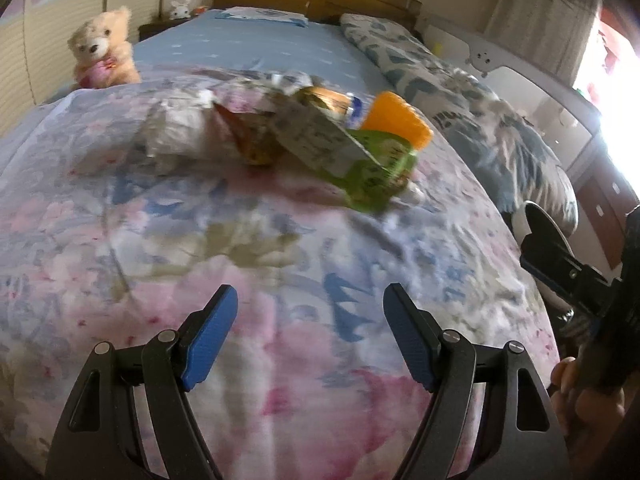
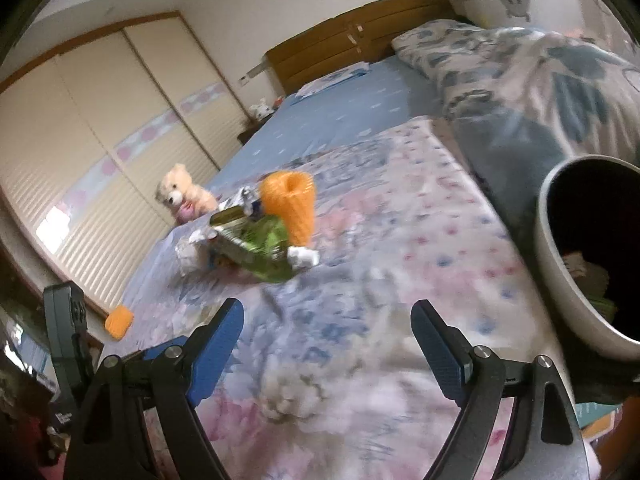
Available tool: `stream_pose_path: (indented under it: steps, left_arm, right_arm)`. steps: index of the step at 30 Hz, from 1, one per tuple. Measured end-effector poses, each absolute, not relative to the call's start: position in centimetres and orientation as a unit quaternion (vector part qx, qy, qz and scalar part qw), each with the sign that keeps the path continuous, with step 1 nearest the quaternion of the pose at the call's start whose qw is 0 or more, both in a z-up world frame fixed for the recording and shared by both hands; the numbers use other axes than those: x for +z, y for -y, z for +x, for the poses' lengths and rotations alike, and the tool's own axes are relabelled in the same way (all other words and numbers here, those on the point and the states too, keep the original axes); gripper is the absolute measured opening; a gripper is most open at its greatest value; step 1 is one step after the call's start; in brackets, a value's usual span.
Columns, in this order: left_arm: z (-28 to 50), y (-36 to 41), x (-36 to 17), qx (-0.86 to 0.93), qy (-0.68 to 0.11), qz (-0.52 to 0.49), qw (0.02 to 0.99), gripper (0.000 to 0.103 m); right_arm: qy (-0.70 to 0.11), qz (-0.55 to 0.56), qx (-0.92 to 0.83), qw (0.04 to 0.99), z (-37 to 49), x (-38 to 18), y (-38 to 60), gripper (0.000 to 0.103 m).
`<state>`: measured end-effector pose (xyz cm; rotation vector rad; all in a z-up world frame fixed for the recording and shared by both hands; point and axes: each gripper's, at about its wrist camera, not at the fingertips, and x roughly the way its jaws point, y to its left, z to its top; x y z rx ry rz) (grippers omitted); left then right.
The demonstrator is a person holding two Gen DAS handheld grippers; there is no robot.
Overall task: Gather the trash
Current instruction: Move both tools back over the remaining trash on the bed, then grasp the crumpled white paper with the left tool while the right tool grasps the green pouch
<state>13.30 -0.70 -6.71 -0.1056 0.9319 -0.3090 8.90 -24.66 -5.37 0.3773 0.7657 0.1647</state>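
Most of the job is ahead of you, judging by how things lie. The trash pile (image 1: 304, 136) sits on the bed (image 1: 248, 264), out past both tools and well apart from them: a green wrapper (image 1: 372, 168), crumpled silvery wrappers (image 1: 176, 136), a brownish packet (image 1: 248, 136) and an orange cup (image 1: 400, 120) standing just behind the green wrapper. Your left tool (image 1: 310, 332) hovers over the quilt with its jaws spread wide and nothing between them. Your right tool (image 2: 326, 344) is likewise wide and empty. The bin (image 2: 568, 280) stands near the bed's edge, just right of the right tool, and some scraps already lie inside, so part of the collecting looks done. A second orange piece (image 2: 119, 322) lies apart from the pile, toward the wardrobe. The teddy bear (image 1: 104, 48) beyond the pile is not trash.
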Motion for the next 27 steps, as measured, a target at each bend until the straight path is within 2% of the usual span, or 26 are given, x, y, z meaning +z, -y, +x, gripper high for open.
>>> stream_pose_path:
  steps: [6, 22, 27]
  left_arm:
    - [13.9, -1.2, -7.0, -0.127, -0.448, -0.058, 0.883, 0.077]
    - [19.4, -5.2, -7.5, -0.086, -0.449, -0.058, 0.887, 0.077]
    - [22.2, -5.9, -7.0, -0.079, -0.446, -0.054, 0.890, 0.081]
  right_arm:
    - [-0.387, 0.166, 0.097, 0.902, 10.4, -6.2, 22.4, 0.091]
    - [-0.412, 0.121, 0.120, 0.895, 16.1, -7.5, 19.9, 0.091]
    - [-0.421, 0.107, 0.122, 0.893, 18.2, -8.1, 19.5, 0.091]
